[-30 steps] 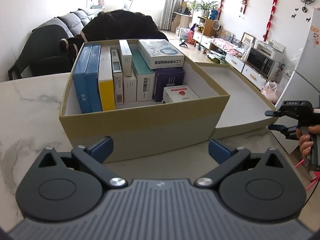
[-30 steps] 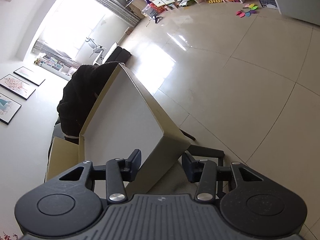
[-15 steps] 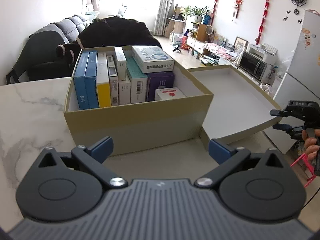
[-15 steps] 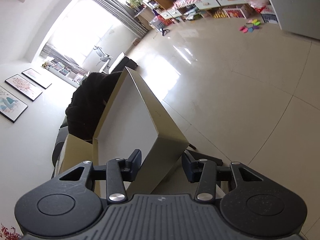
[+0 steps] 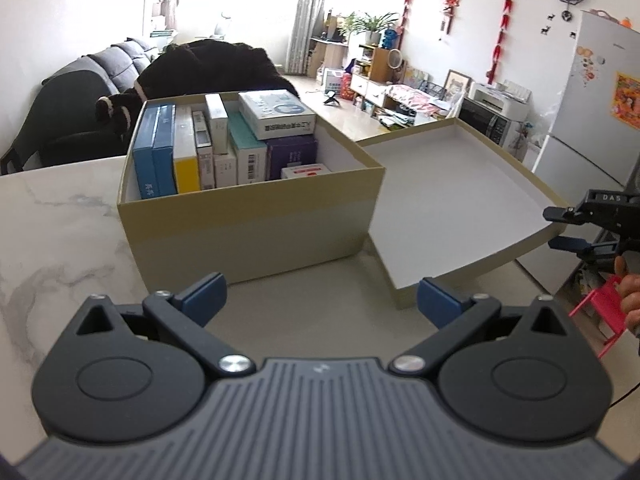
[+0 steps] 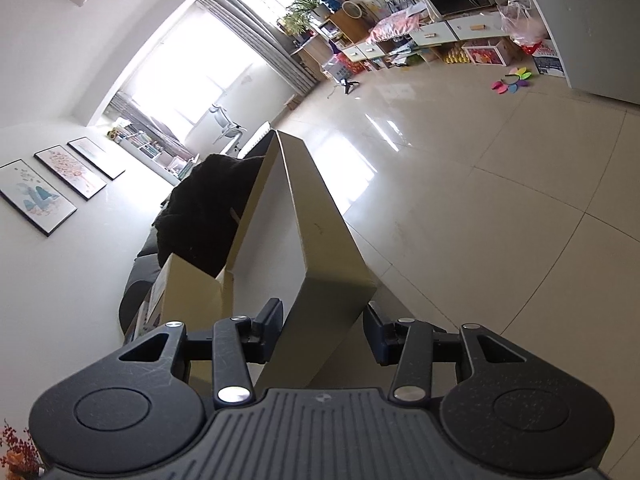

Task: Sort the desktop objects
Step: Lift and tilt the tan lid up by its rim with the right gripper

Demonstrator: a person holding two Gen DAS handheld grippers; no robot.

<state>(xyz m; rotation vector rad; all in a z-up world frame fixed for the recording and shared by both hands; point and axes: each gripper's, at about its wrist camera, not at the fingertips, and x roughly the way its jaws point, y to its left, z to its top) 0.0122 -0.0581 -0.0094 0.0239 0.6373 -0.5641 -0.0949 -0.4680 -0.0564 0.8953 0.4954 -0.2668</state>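
Marble table [image 5: 48, 216] carries open cardboard box [image 5: 248, 220], small packages [image 5: 224, 148] stood on edge inside, already sorted. Box lid [image 5: 452, 200] tilted, inside up, far corner raised, likely heading onto box. Right gripper [image 6: 323, 330] fingers clamp lid rim. Left gripper [image 5: 320, 294] fingers wide, empty, clear of box.
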